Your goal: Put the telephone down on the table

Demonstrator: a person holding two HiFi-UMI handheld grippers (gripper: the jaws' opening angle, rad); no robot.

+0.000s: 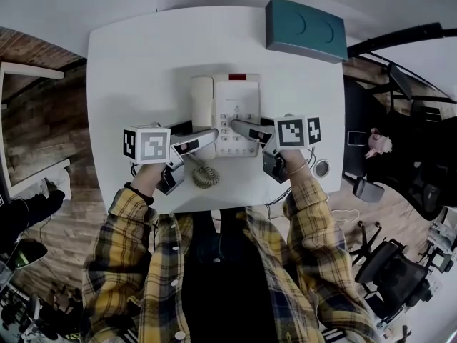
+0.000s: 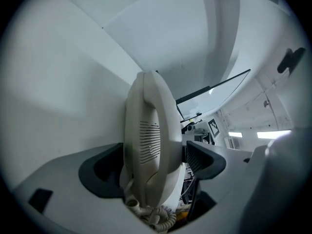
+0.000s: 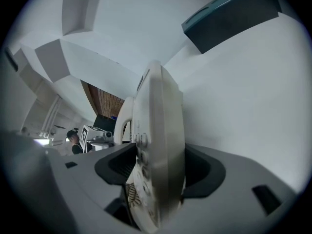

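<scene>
While the head view shows the whole white worktop [image 1: 143, 70] from above, only the gripper views show what the fingers grip. In the left gripper view the left gripper [image 2: 153, 165] has its dark fingers [image 2: 204, 157] pinching the handset [image 2: 148, 130], which stands upright between them. In the right gripper view the right gripper [image 3: 161, 172] has its fingers [image 3: 202, 172] clamped on the near edge of the telephone [image 3: 161, 130], seen edge-on between them, keys facing the left finger. From above, the left gripper [image 1: 213, 134] and right gripper [image 1: 235, 126] point inward at the telephone [image 1: 239, 98] from either side. No view shows whether it rests on the worktop.

Wood floor [image 1: 43, 113] lies left of the worktop, and black chairs [image 1: 400, 270] stand to the right. A teal box [image 1: 303, 28] sits on the far right corner, well beyond the fingers; the right gripper view has it [image 3: 229, 16] above them.

Cream-white, the telephone has a red strip on top and a keypad below. Its handset [image 1: 202, 98] lies along its left side, with a slotted grille showing in the left gripper view. A coiled cord [image 1: 206, 174] hangs nearer the person than the fingers.
</scene>
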